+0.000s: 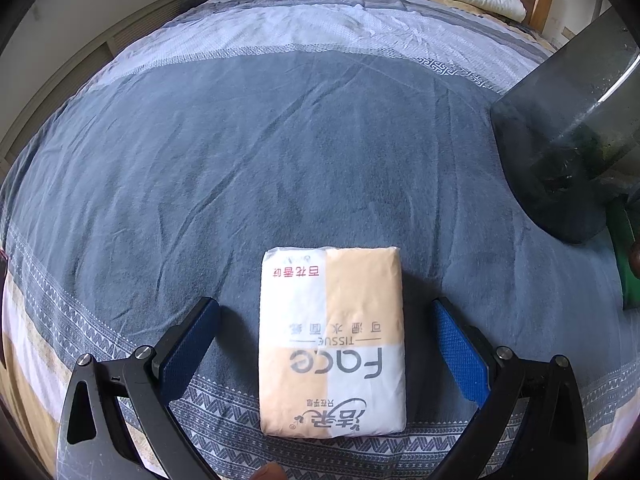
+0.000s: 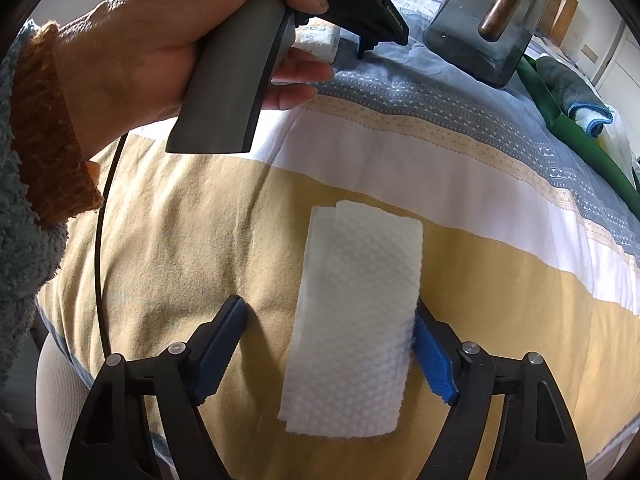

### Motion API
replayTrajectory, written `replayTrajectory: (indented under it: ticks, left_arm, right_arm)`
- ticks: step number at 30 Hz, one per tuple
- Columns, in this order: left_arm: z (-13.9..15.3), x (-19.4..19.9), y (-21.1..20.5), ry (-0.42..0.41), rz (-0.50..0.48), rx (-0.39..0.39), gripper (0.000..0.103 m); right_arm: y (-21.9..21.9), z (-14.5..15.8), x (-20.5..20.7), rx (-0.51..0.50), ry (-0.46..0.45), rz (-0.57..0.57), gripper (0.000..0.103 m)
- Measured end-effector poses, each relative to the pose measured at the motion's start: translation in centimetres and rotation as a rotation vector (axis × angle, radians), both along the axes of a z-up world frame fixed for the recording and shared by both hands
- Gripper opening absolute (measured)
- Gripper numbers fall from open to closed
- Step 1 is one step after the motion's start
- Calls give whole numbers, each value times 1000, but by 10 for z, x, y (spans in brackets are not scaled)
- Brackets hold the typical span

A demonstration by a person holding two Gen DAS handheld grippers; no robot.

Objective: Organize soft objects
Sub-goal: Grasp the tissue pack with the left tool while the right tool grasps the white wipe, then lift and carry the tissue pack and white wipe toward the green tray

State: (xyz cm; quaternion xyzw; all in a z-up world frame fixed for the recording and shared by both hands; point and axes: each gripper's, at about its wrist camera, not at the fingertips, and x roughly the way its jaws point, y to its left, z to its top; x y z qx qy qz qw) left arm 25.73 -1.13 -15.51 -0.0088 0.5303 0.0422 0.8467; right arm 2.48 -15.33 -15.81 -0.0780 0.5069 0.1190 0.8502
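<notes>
Where the tissue pack (image 1: 331, 342) lies, "Face TISSUE" shows (upside down).

The left tongs (image 1: 326, 344) fill the lower part of the left wrist view, their two blue-padded fingers (image 1: 188, 350) spread wide apart and angled outward, touching nothing. In the right wrist view, the right tongs (image 2: 330, 354) sit at the bottom of the frame, equally wide open, black arms splayed to either side. At the upper left of that frame, the person's left hand (image 2: 152, 36) wraps around a grey handle, wrist covered by a brown cuff and fuzzy blue sleeve.
</notes>
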Motion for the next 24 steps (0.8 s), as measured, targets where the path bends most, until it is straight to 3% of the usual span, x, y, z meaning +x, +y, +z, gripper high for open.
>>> replayTrajectory:
  ticks: [6, 8, 10, 12, 13, 14, 15, 24]
  left_arm:
    - [-1, 0, -1, -5, 4, 1, 101]
    - [0, -1, -1, -9, 5, 1, 98]
    - [1, -2, -2, -19, 1, -2, 90]
    - [3, -3, -5, -24, -10, -10, 69]
    - [5, -4, -7, -31, -24, -12, 64]
    - [6, -4, -9, -34, -33, -9, 50]
    - [8, -4, -10, -39, -46, -8, 46]
    - [22, -12, 2, -55, -102, -91, 44]
  right_arm:
    - [1, 3, -1, -4, -8, -2, 59]
    - [1, 5, -1, -4, -14, 1, 43]
    - [0, 7, -2, -6, -19, 4, 30]
    - [-1, 7, -2, -4, -22, 7, 19]
    - [-2, 7, -2, 0, -21, 7, 14]
    - [-3, 8, -2, 4, -20, 6, 13]
    - [-5, 8, -1, 12, -17, 5, 12]
    - [-24, 15, 0, 94, -23, 15, 9]
